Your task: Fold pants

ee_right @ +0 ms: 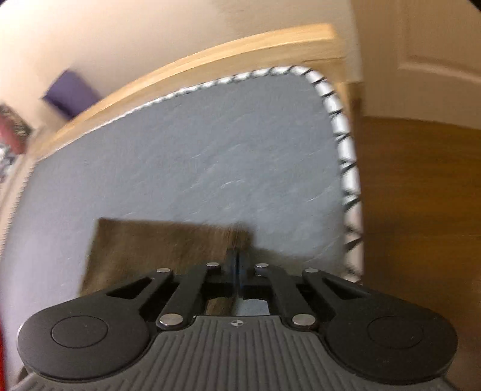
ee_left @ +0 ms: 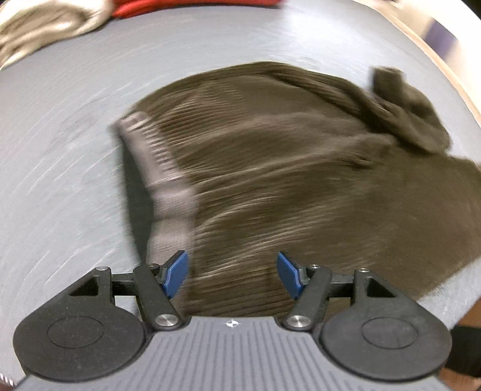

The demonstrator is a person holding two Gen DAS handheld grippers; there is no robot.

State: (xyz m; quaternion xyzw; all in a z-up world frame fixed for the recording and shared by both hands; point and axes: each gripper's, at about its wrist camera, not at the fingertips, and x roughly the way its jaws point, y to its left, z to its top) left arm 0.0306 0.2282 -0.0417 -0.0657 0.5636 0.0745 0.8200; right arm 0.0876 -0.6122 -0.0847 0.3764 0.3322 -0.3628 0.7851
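Observation:
Brown ribbed pants lie on the grey padded board, waistband at the left, one part bunched at the right. My left gripper is open above the near part of the pants, blue pads apart, holding nothing. In the right wrist view my right gripper is shut on an edge of the brown pants, which spread to its left over the board. The frames are motion-blurred.
A beige garment and a red one lie at the board's far edge. The board's corded rim ends near my right gripper; beyond it are wooden floor, a wooden rail and a door.

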